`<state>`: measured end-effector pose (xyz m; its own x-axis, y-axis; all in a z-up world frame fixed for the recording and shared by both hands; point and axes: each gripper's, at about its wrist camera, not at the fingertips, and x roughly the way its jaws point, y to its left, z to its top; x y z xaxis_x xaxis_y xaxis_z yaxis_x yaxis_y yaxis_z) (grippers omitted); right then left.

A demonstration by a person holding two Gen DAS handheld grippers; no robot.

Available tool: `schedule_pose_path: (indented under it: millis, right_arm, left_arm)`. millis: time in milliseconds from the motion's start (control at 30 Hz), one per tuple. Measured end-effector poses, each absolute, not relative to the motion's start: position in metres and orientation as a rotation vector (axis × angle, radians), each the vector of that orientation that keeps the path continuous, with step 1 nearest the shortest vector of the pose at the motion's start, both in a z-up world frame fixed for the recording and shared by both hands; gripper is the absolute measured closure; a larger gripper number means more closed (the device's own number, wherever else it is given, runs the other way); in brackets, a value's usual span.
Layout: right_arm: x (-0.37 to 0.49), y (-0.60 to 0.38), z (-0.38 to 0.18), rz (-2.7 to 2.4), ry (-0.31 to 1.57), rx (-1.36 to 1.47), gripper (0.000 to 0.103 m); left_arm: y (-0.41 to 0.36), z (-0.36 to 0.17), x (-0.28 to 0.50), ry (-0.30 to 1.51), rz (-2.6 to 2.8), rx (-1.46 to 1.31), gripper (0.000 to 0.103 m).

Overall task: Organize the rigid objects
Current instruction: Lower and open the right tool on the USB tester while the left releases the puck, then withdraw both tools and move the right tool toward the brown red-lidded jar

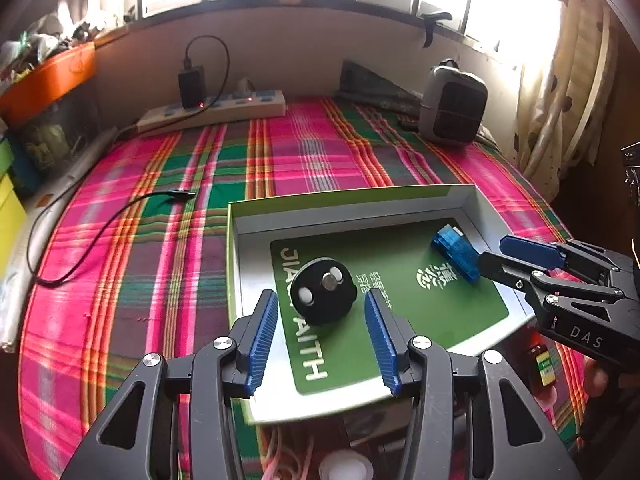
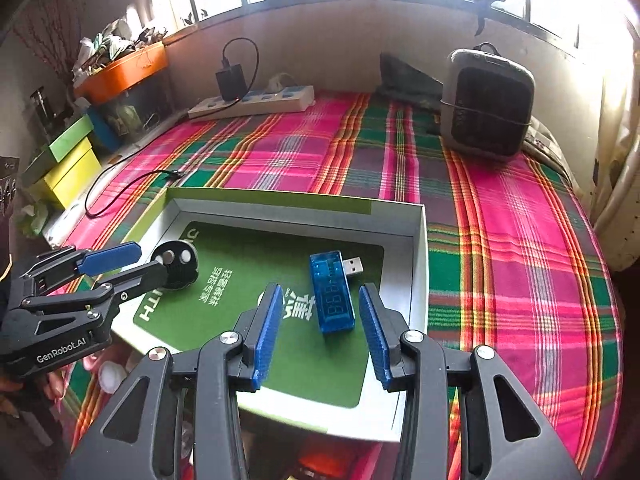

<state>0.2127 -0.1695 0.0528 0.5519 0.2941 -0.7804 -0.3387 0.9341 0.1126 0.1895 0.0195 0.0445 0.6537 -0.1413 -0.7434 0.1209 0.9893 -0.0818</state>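
Green-lined tray, on plaid cloth: holds black disc and blue USB tester, apparently deposited for sorting. Left gripper, right gripper: jaws parted, empty.

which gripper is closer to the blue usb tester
Right. The right gripper has its open fingers either side of the blue usb tester; the left gripper sits at the black disc, across the box.
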Motion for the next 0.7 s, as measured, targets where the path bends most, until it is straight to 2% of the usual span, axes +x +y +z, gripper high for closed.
schedule_pose_path:
  millis: [700]
  right_arm:
    - [0.148, -0.182, 0.066, 0.352, 0.846, -0.005, 0.062]
  left_arm:
    - [0.023, 0.049, 0.118, 0.792, -0.097, -0.016, 0.058]
